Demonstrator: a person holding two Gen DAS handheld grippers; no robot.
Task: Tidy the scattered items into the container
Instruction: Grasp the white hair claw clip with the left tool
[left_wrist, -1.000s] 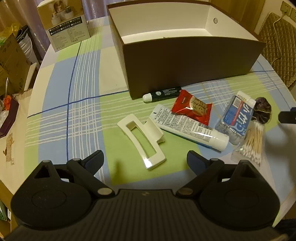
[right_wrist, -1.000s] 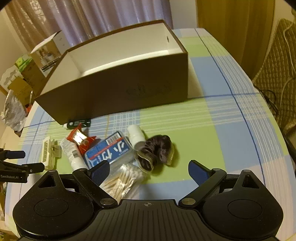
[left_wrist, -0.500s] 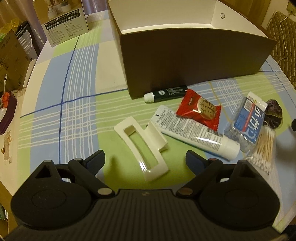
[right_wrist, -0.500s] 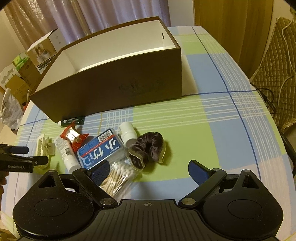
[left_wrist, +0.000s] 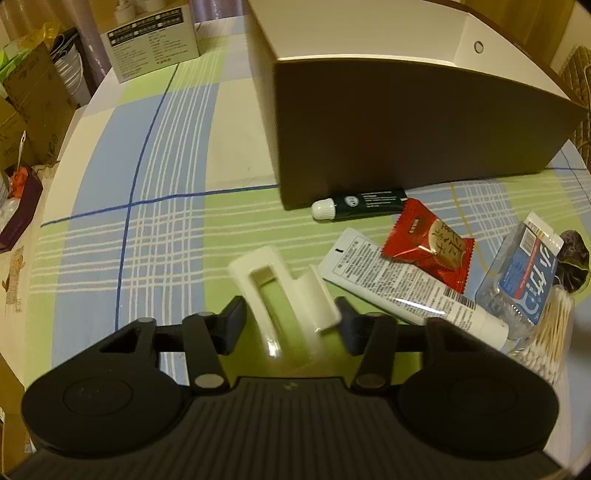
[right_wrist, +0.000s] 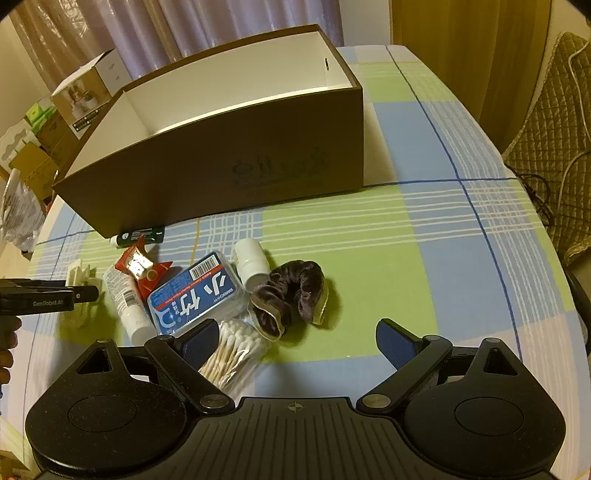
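My left gripper (left_wrist: 290, 319) sits low over the counter (left_wrist: 166, 240), pointing forward and level, its fingers (left_wrist: 232, 325) straddling the white hair claw clip (left_wrist: 284, 295). The clip lies between them, a little blurred; the fingers are part-way in, and I cannot tell whether they actually grip it. From the right wrist view I see that gripper come in flat from the left edge, with a hand (right_wrist: 7, 343) behind it and the clip at its tip.

My right gripper (right_wrist: 297, 339) hangs above the near edge of the counter, tilted down toward the pile, fingers (right_wrist: 395, 341) spread wide with nothing between them. The bag of cotton swabs (right_wrist: 231, 352) lies just beside its left finger.

The rest waits on the checked cloth in front of the brown box (right_wrist: 221, 155): a dark green tube (left_wrist: 364, 203) touching the box wall, a red snack packet (left_wrist: 428, 245) overlapping the white tube (left_wrist: 402, 290), the blue-labelled pack (right_wrist: 197, 293), a small white bottle (right_wrist: 251, 264) and the dark scrunchie (right_wrist: 290, 295). The box stands open-topped, and what I can see of its white inside is bare.
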